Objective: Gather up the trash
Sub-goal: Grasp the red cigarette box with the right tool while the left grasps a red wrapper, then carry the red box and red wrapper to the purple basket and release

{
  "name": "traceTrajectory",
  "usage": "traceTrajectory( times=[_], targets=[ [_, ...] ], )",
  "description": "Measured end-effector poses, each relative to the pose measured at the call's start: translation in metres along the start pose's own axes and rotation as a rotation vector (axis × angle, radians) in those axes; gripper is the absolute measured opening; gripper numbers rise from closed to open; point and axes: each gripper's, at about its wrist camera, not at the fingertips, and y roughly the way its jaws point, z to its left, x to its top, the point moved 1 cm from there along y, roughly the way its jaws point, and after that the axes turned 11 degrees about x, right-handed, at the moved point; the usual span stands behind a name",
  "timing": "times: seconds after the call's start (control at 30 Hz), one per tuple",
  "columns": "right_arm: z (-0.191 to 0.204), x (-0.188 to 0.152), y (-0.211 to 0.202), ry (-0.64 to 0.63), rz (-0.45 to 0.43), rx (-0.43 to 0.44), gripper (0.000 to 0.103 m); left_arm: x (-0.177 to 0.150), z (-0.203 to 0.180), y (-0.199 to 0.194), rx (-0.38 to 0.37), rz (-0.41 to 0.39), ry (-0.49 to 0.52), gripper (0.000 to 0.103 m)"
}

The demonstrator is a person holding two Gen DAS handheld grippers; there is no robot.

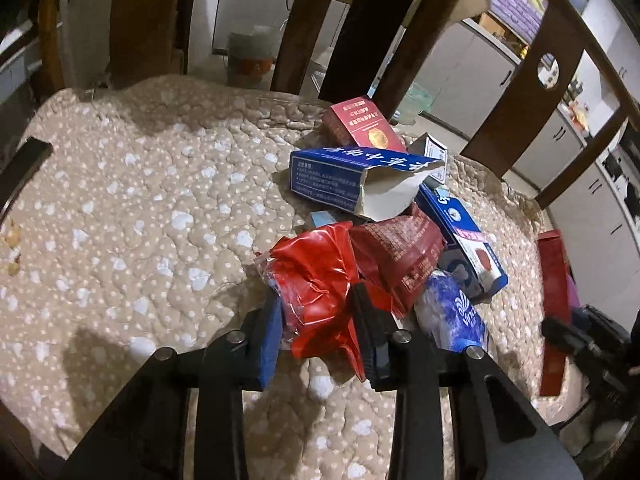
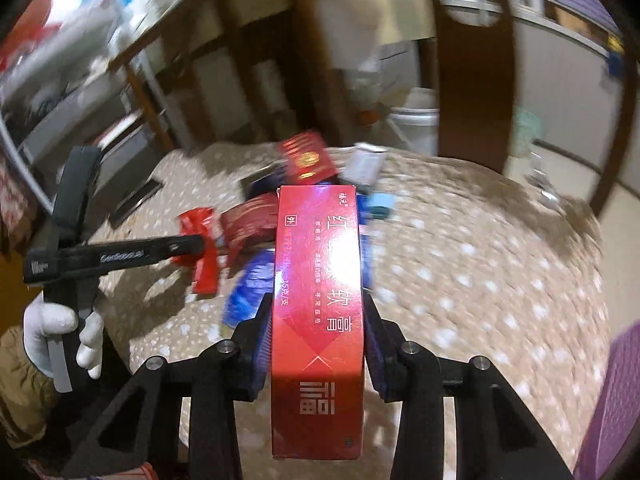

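A pile of trash lies on a beige quilted seat cushion (image 1: pixel 140 200). My left gripper (image 1: pixel 318 304) is shut on a crumpled red plastic wrapper (image 1: pixel 316 276) at the near edge of the pile. The right wrist view shows this gripper (image 2: pixel 200 248) from the side, with the red wrapper (image 2: pixel 206 268) pinched at its tip. My right gripper (image 2: pixel 318 304) is shut on a long red carton (image 2: pixel 318 248) printed with white characters, held lengthwise between the pads. In the left wrist view that long red carton (image 1: pixel 554 300) stands at the far right.
The pile holds a torn blue box (image 1: pixel 340 176), a red box (image 1: pixel 360 124), a dark red packet (image 1: pixel 400 256), a blue-and-white box (image 1: pixel 460 232) and a blue tissue pack (image 1: pixel 452 312). Dark wooden chair slats (image 1: pixel 140 20) rise behind. A white-gloved hand (image 2: pixel 52 328) holds the left gripper.
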Motion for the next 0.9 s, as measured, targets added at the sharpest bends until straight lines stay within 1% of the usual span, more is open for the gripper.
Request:
traceTrajectory(
  times=[0.07,0.13,0.27,0.37,0.43,0.53,0.67,0.77,0.8,0.9],
  targets=[
    [-0.012,-0.005,-0.014,0.039,-0.031,-0.019,0.043,0.000,0.002,0.000,0.020,-0.003,-0.010,0.033],
    [-0.024,-0.012,-0.027,0.078,-0.062,-0.038,0.043,0.000,0.001,-0.001,0.020,0.002,-0.004,0.032],
    [-0.052,-0.024,-0.058,0.161,-0.125,-0.083,0.043,-0.003,-0.013,-0.018,0.019,-0.040,0.035,0.031],
    [-0.075,-0.030,-0.080,0.224,-0.172,-0.125,0.043,-0.001,-0.031,-0.038,-0.012,-0.073,0.057,0.031],
    [-0.093,-0.035,-0.096,0.266,-0.203,-0.170,0.043,0.002,-0.043,-0.050,-0.040,-0.090,0.077,0.031],
    [-0.116,-0.044,-0.123,0.335,-0.255,-0.239,0.043,0.006,-0.077,-0.065,-0.094,-0.108,0.130,0.031],
    [-0.142,-0.058,-0.154,0.419,-0.313,-0.293,0.043,0.013,-0.133,-0.074,-0.178,-0.116,0.215,0.031],
    [-0.164,-0.071,-0.177,0.489,-0.356,-0.333,0.043,0.015,-0.183,-0.077,-0.250,-0.106,0.276,0.031],
    [-0.170,-0.076,-0.184,0.512,-0.370,-0.343,0.043,0.014,-0.205,-0.077,-0.275,-0.105,0.308,0.031],
    [-0.185,-0.089,-0.202,0.569,-0.406,-0.368,0.043,0.007,-0.260,-0.078,-0.320,-0.103,0.388,0.031]
  ],
)
